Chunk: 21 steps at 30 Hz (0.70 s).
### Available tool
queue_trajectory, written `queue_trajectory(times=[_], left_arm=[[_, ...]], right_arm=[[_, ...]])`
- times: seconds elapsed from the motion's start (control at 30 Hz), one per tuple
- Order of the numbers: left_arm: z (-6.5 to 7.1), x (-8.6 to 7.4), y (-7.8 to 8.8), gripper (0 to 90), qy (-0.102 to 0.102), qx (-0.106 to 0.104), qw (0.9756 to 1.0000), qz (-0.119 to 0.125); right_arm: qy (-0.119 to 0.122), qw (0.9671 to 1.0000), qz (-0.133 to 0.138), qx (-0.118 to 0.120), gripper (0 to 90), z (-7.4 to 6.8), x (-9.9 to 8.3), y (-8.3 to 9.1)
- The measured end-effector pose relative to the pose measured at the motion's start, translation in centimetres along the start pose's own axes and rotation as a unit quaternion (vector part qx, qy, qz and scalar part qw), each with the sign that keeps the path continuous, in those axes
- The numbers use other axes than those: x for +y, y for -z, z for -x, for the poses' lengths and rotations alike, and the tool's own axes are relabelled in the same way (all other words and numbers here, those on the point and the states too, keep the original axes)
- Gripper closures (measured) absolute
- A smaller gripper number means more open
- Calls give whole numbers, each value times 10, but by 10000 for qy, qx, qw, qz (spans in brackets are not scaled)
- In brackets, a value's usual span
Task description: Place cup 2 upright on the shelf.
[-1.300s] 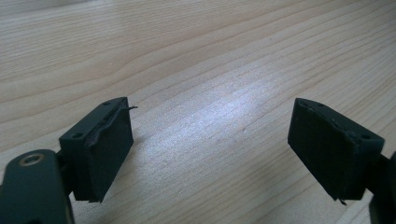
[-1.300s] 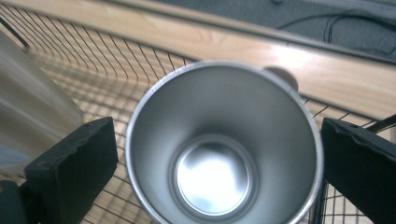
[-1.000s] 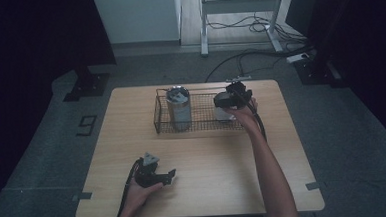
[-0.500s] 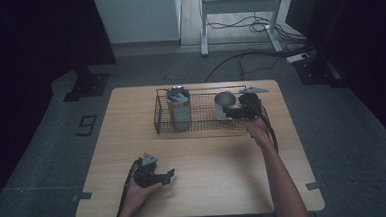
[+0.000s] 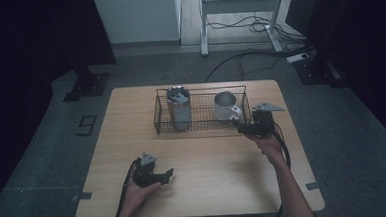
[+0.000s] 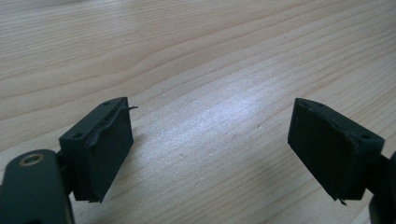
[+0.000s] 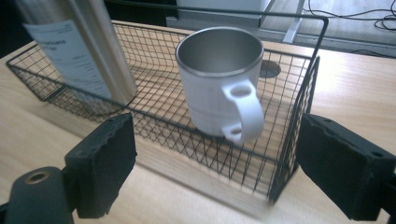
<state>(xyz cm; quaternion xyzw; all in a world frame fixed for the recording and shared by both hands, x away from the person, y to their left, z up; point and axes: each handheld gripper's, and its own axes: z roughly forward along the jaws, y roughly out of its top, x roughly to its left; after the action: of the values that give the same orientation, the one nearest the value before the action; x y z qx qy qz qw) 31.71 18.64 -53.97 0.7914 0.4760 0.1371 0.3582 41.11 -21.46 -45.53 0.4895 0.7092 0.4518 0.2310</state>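
A black wire basket (image 5: 202, 128) stands at the table's far side. Inside it are a white steel-lined mug (image 5: 225, 106) on the right and a tall steel bottle (image 5: 179, 108) with a paper label on the left. My right gripper (image 5: 243, 129) hovers just outside the basket's near right corner, open, with nothing between its jaws. In the right gripper view (image 7: 215, 172) the mug (image 7: 219, 79) sits upright behind the mesh (image 7: 299, 93), its handle toward me, and the bottle (image 7: 79, 46) stands at the left. My left gripper (image 5: 167, 175) rests near the front left, open and holding nothing (image 6: 210, 140).
The wooden table (image 5: 210, 182) is bare between the basket and its near edge. Beyond the table are a metal stand's legs (image 5: 235, 6), floor cables (image 5: 258, 55) and dark curtains on both sides.
My right gripper has drawn back from the mug, out of the basket, toward the person and slightly right. The mug stays in the basket. The left gripper has not moved.
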Motion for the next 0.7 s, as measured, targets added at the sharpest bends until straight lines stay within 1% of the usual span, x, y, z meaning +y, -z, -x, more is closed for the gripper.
queue_trajectory(times=[0.1,0.2,0.43,0.53,0.7], left_arm=[[1,0,-1,143,-28,3,10000,-30],[1,0,-2,143,-36,-5,10000,-27],[2,-1,-2,143,-46,15,10000,-41],[3,-1,-2,143,-74,0,10000,-51],[5,-1,-4,142,-100,-1,9999,-77]], right_arm=[[-8,10000,20,-23,126,0,-10,9],[-66,10000,5,-41,128,1,-22,17],[-101,9999,-69,-99,131,2,-51,35],[-135,9998,-132,-113,131,2,-63,41],[-40,9995,-288,-112,131,-1,-77,43]])
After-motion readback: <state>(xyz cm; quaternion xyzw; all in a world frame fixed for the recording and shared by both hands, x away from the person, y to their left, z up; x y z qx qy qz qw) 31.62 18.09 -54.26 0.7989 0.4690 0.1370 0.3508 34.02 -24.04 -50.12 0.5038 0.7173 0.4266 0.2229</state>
